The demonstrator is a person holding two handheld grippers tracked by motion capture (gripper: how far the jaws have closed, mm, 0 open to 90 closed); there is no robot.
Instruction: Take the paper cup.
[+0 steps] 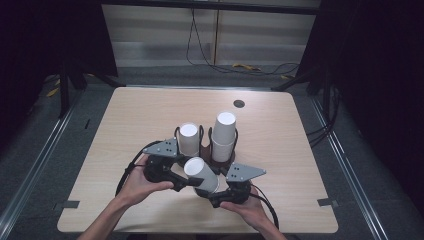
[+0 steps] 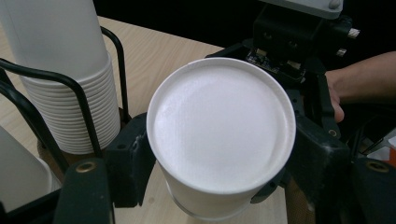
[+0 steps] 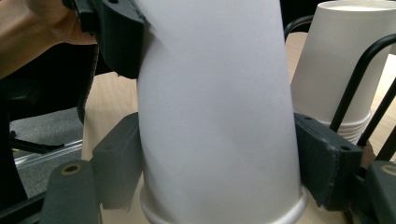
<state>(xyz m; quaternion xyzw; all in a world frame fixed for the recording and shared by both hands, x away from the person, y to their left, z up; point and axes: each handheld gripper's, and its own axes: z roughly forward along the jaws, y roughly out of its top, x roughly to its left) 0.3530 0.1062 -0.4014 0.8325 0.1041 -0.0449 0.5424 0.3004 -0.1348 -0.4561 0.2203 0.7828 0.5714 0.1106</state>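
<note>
From the high view, a white paper cup (image 1: 201, 175) lay tipped on its side above the table (image 1: 125, 150), near the middle of the front edge. The left gripper (image 1: 181, 181) reached in from the left and the right gripper (image 1: 212, 197) from the front. Just behind the cup stood a wire cup holder (image 1: 206, 137) with a short stack of cups (image 1: 188, 138) on its left and a tall stack of cups (image 1: 223, 135) on its right.

In the left gripper view, the cup's (image 2: 222, 135) closed bottom faced the camera. The left jaws stood on each side of it, a little spread, and I cannot tell if they touched it. The right gripper (image 2: 299, 42) showed behind the cup.

In the right gripper view, the right jaws pinched the cup (image 3: 219, 116) close to its rim, one pad on each side. The left gripper (image 3: 116, 32) sat by the cup's far end.
</note>
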